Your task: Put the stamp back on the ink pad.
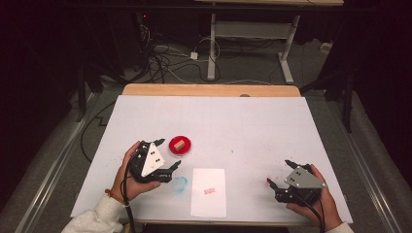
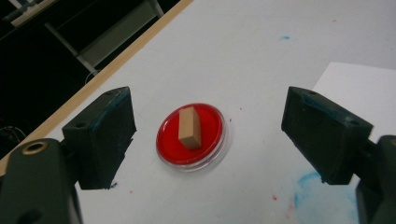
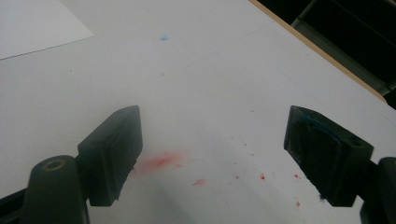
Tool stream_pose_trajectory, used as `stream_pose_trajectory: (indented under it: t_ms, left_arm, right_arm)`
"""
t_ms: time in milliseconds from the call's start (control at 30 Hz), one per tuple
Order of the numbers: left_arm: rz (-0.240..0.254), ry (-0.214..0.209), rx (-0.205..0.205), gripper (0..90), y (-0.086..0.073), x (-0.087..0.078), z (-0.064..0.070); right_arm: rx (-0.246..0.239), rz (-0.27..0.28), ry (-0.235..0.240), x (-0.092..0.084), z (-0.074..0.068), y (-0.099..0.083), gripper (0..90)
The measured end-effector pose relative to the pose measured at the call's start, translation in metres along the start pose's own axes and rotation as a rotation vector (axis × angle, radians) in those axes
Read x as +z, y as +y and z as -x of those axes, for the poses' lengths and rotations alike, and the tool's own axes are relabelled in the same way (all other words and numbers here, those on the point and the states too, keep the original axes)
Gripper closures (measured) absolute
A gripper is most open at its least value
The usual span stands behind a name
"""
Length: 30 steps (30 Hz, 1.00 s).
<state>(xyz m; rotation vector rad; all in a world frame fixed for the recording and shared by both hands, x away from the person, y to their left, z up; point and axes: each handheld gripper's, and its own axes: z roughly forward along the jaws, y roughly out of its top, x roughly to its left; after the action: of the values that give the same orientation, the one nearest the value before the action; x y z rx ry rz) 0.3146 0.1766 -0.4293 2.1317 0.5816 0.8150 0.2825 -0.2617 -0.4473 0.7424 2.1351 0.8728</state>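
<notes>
From the high view the left gripper (image 1: 167,154), jaws spread, sits just beside the red ink pad (image 1: 180,144) bearing the wooden stamp (image 1: 179,143), while its own view shows the stamp (image 2: 189,128) ahead between the jaws, long axis pointing away, and the right gripper (image 3: 212,156) gapes empty, well apart

One round red dish (image 1: 180,144) sat on the table (image 1: 262,126), and one small wooden block (image 1: 179,143) lay in it. One sheet of white paper (image 1: 209,191) lay near the front edge, bearing one red stamp mark (image 1: 209,191). Two grippers were there, the left gripper (image 1: 168,154) and the right gripper (image 1: 278,173), each with two black jaws.
</notes>
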Motion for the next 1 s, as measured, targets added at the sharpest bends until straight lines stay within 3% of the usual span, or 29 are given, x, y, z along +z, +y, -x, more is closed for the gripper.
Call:
stream_pose_trajectory:
  t_ms: [233, 433, 700, 1000]
  left_arm:
    - [-0.014, 0.011, -0.004, 16.8, -0.019, -0.003, 0.0]
    - [-0.037, 0.015, -0.048, 16.7, -0.034, -0.008, -0.001]
    - [-0.074, 0.009, -0.044, 16.6, -0.053, -0.013, 0.002]
    - [-0.097, -0.009, -0.038, 16.6, -0.058, -0.013, 0.005]
  right_arm:
    - [0.003, -0.013, 0.001, 0.002, -0.001, -0.002, 19.7]
    - [0.006, -0.016, 0.002, 0.003, 0.0, -0.003, 19.7]
    - [0.002, -0.018, 0.006, 0.003, -0.001, -0.003, 19.7]
    - [-0.002, -0.016, 0.001, 0.001, -0.001, -0.003, 19.7]
